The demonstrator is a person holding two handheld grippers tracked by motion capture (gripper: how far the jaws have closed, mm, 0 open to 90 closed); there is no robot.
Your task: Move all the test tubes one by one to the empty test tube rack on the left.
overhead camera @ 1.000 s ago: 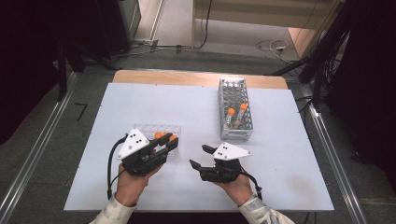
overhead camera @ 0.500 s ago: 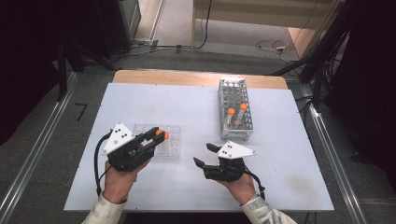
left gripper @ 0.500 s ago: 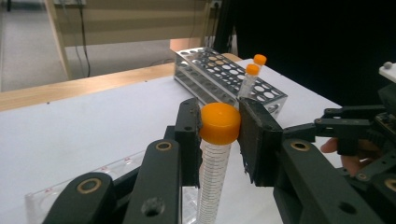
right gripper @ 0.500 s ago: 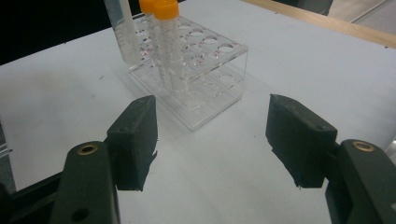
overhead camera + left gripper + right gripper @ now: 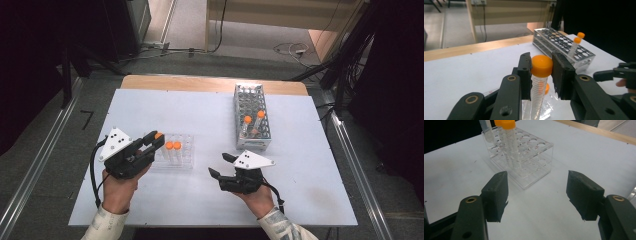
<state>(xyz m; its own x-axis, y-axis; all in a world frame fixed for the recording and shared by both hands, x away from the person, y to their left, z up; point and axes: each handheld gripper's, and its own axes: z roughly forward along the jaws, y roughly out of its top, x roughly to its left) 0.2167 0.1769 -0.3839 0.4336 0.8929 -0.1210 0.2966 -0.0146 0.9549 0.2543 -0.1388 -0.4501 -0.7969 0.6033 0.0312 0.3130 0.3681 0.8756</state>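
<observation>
My left gripper (image 5: 152, 141) is shut on the orange cap of a clear graduated tube (image 5: 541, 65), which it holds upright over the left end of a clear plastic rack (image 5: 184, 159). Two more orange-capped tubes (image 5: 173, 146) stand in that rack. My right gripper (image 5: 220, 165) rests open near the table's front, to the right of the clear rack, with nothing between its jaws. In the right gripper view the open jaws (image 5: 537, 195) face the clear rack (image 5: 534, 167) and its capped tubes (image 5: 510, 142); the held tube's lower end (image 5: 487, 131) hangs above the rack.
A metal wire rack (image 5: 252, 125) stands at the back right with two orange-capped tubes (image 5: 254, 118) near its front end. The white table top (image 5: 165, 107) has a wooden strip along its far edge. Cables lie on the floor beyond.
My left gripper has shifted to the left and slightly up with the tube in its jaws. The right gripper has stayed where it was.
</observation>
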